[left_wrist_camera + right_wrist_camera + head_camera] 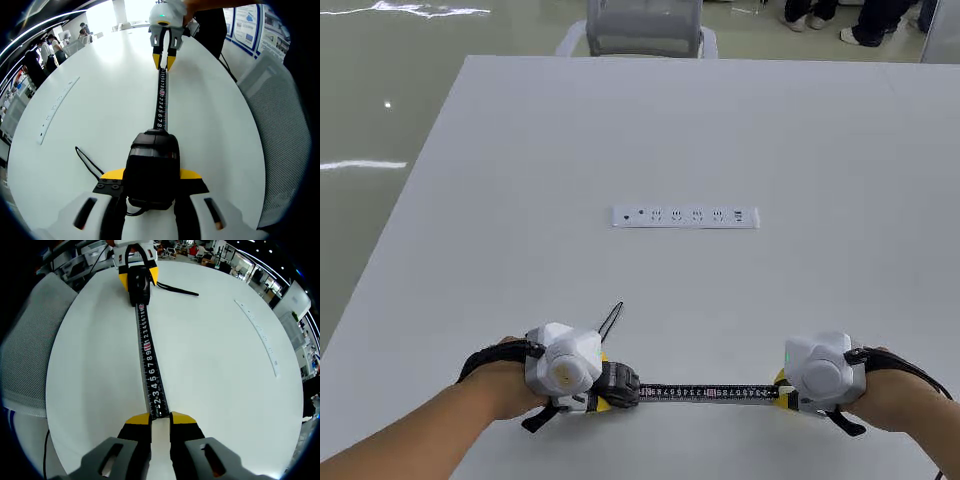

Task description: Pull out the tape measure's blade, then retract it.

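Note:
The black tape measure case (152,167) sits between the yellow-tipped jaws of my left gripper (605,388), which is shut on it; the case (618,383) lies near the table's front edge. Its dark blade (705,393) with white numerals runs flat across the table to my right gripper (782,392). In the right gripper view the blade (149,365) ends between the yellow fingertips (137,420), and the right gripper (160,418) is shut on the blade's tip. The case (137,282) appears far off in that view. A black wrist strap (610,320) trails from the case.
A white power strip (685,216) lies on the white table (670,130) at mid-depth. A grey mesh chair (645,27) stands beyond the far edge. People's legs show at the far right. Another mesh chair (30,340) is close behind the front edge.

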Motion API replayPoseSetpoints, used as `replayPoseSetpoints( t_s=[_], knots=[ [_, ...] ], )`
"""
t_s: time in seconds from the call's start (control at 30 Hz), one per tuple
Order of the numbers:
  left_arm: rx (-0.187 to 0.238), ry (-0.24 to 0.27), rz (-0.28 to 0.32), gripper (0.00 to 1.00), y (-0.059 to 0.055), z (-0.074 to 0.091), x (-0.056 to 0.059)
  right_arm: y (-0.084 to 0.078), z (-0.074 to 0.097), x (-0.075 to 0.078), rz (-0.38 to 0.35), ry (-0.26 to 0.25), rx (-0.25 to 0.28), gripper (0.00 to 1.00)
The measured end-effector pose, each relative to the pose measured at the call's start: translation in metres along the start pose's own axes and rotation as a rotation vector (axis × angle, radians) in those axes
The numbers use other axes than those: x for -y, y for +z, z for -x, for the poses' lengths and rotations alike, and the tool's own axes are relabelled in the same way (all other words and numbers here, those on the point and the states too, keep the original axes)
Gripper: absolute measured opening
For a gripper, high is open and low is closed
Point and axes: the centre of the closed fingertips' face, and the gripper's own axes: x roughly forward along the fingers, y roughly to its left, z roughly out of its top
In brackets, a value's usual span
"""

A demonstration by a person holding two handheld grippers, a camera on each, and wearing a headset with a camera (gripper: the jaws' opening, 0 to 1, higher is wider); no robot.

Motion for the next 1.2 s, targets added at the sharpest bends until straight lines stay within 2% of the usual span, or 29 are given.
replayPoseSetpoints(
  t_s=[0.73, 1.2],
  knots=[
    [-0.004, 0.001, 0.001, 0.32, 0.0, 0.0, 0.001, -0.016, 0.007, 0.001, -0.013, -0.007, -0.012, 0.11],
    [0.0, 0.001, 0.005, 0.33, 0.001, 0.001, 0.001, -0.016, 0.007, 0.0, -0.011, -0.006, -0.007, 0.11]
  ],
)
